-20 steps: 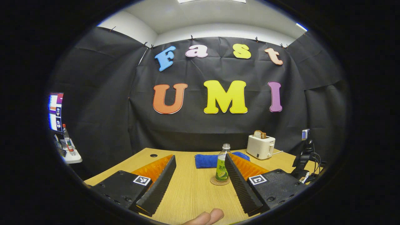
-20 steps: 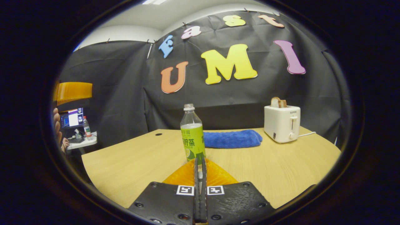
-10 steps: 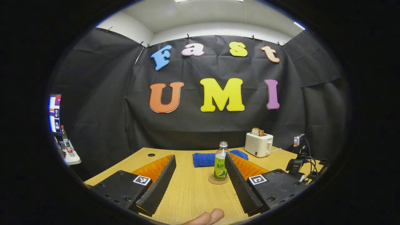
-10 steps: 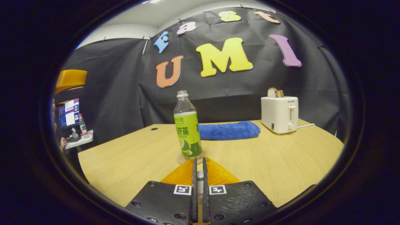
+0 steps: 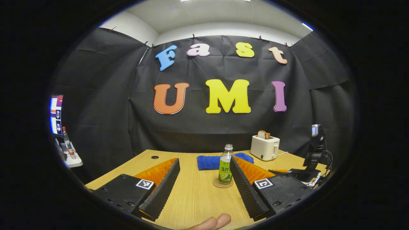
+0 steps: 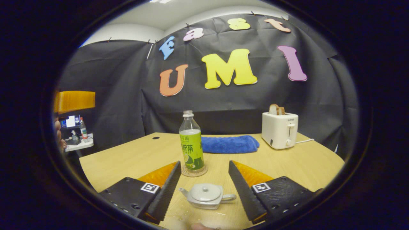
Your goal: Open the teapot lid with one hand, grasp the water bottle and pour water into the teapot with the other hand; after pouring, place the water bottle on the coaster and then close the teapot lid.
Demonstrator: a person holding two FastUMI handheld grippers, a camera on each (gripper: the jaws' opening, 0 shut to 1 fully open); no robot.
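- Right hand-held gripper point(image 6: 202, 182): ridged fingers spread wide, holding nothing, flanking the small squat grey teapot point(image 6: 205, 196) with its domed lid point(image 6: 205, 193) on, near the wood-grain bench's point(image 6: 127, 159) front edge.
- Clear plastic water bottle point(image 6: 191, 143) stands upright on the round woven coaster point(image 6: 194, 172), mid-bench.
- Left hand-held gripper point(image 5: 204, 183): wide open, empty.

Upright green-labelled water bottle point(image 6: 191, 147) on coaster point(image 6: 194, 171); lidded grey teapot point(image 6: 205, 196) nearer.

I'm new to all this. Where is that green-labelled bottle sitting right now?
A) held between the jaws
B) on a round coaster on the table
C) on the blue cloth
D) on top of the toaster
B: in the right gripper view the water bottle stands upright on the coaster, in front of the blue cloth and away from the toaster, with neither pair of jaws touching it.
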